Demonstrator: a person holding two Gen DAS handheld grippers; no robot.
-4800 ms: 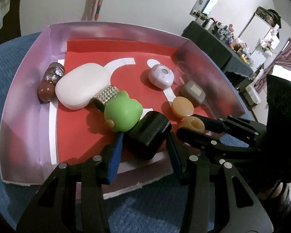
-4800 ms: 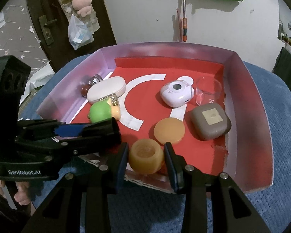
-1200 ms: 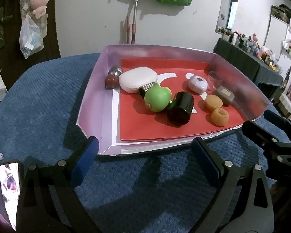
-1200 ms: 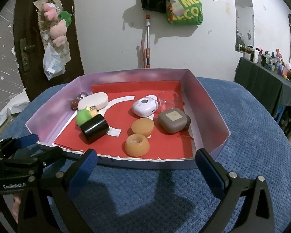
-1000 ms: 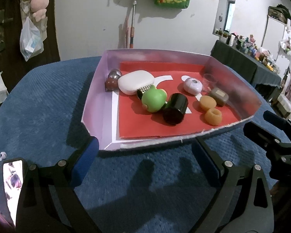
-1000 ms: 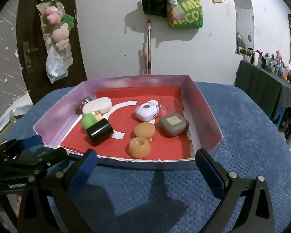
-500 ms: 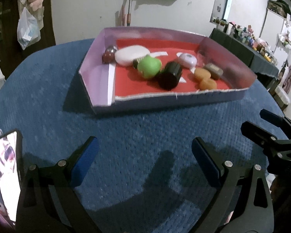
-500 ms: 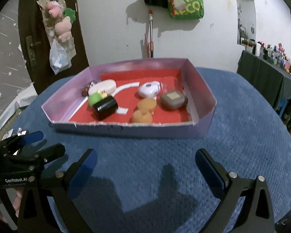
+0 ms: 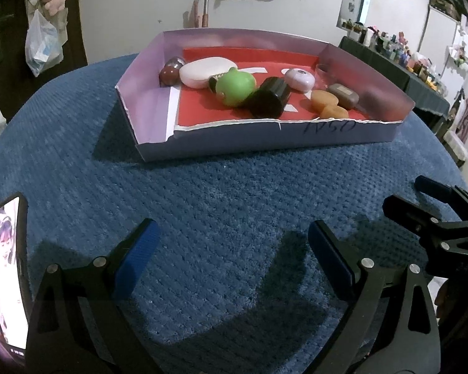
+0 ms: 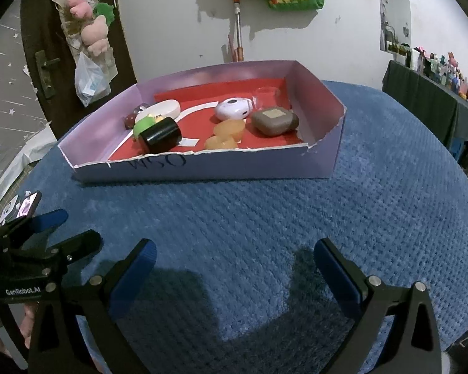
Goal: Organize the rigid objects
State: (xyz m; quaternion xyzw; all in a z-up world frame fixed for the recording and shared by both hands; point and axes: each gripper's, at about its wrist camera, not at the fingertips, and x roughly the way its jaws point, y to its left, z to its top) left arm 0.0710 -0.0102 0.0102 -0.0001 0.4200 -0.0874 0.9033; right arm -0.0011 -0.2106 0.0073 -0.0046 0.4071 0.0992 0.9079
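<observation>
A lilac cardboard tray (image 9: 265,137) (image 10: 234,165) with a red floor stands on the blue table. Inside lie a green frog toy (image 9: 235,85) (image 10: 142,124), a black cylinder (image 9: 270,101) (image 10: 160,134), a white oval case (image 9: 207,71) (image 10: 160,109), two amber pieces (image 9: 329,107) (image 10: 224,135), a grey-brown case (image 9: 343,95) (image 10: 274,120) and a lilac round gadget (image 9: 299,78) (image 10: 234,109). My left gripper (image 9: 231,255) is open and empty, low over the cloth, well short of the tray. My right gripper (image 10: 234,268) is likewise open and empty.
A phone (image 9: 6,268) with a lit screen lies at the table's left edge. The blue textured cloth (image 9: 227,193) spreads between grippers and tray. A door with hanging toys (image 10: 90,31) and a cluttered dark side table (image 10: 436,87) stand behind.
Both grippers have let go of the black cylinder and an amber piece inside the tray, opened wide, and drawn back and down to the table's near side.
</observation>
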